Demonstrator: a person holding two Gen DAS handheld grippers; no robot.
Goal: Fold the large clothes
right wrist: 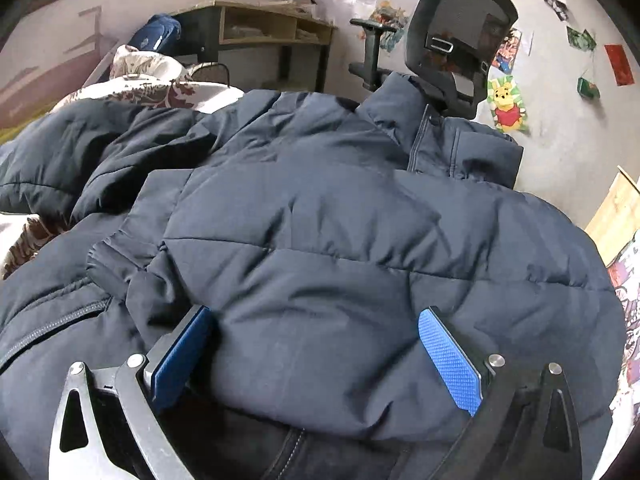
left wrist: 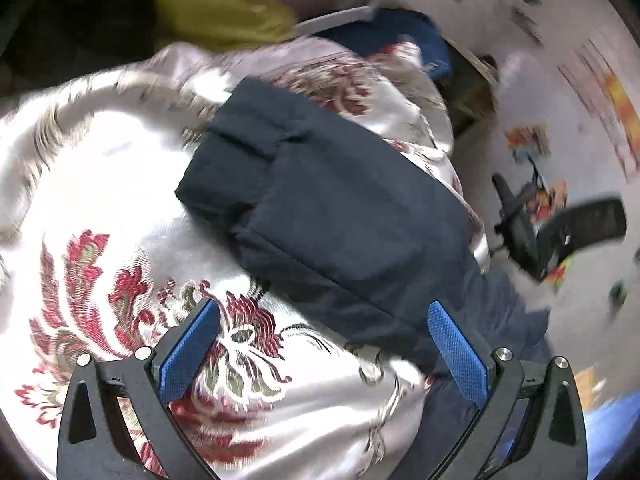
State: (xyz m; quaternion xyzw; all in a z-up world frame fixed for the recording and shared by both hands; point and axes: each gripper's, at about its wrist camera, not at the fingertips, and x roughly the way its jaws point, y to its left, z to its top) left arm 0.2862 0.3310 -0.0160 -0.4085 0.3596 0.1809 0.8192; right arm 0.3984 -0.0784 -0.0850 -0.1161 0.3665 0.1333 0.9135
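A dark navy puffer jacket (right wrist: 340, 220) lies spread on a bed and fills the right wrist view, collar toward the far right. My right gripper (right wrist: 316, 314) stands wide open low over it; a padded bulge of the jacket sits between its blue pads, not clamped. In the blurred left wrist view, a folded-over part of the jacket (left wrist: 332, 200) rests on the shiny floral bedspread (left wrist: 100, 184). My left gripper (left wrist: 322, 308) hangs open above the bedspread at the jacket's near edge, holding nothing.
A black office chair (right wrist: 460, 28) stands just past the jacket's collar, also in the left view as the chair (left wrist: 560, 224). A wooden desk (right wrist: 260, 20) and a blue bag (right wrist: 160, 34) stand by the far wall. Yellow cloth (left wrist: 224, 12) lies beyond the bedspread.
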